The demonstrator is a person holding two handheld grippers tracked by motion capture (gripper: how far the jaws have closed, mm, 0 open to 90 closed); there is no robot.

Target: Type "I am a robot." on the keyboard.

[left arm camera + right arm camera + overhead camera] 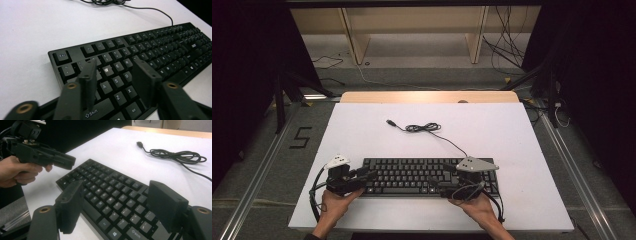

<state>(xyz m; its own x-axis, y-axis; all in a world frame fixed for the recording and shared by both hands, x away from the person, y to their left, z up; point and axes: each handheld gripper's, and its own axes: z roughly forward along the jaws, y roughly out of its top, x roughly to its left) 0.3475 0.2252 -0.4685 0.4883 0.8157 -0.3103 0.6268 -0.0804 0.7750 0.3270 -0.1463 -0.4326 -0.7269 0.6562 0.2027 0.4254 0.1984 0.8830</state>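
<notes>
Over keyboard (422, 176), both grippers level

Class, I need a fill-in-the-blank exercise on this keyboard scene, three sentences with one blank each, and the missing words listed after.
1. The black keyboard lies on a ____ table.
2. The keyboard's cable lies coiled on the table and its plug is ____.
3. The left gripper hovers over the keyboard's ____ end, the right gripper over the other, both with jaws apart and nothing between them.

Missing words: white; unplugged; left
</notes>
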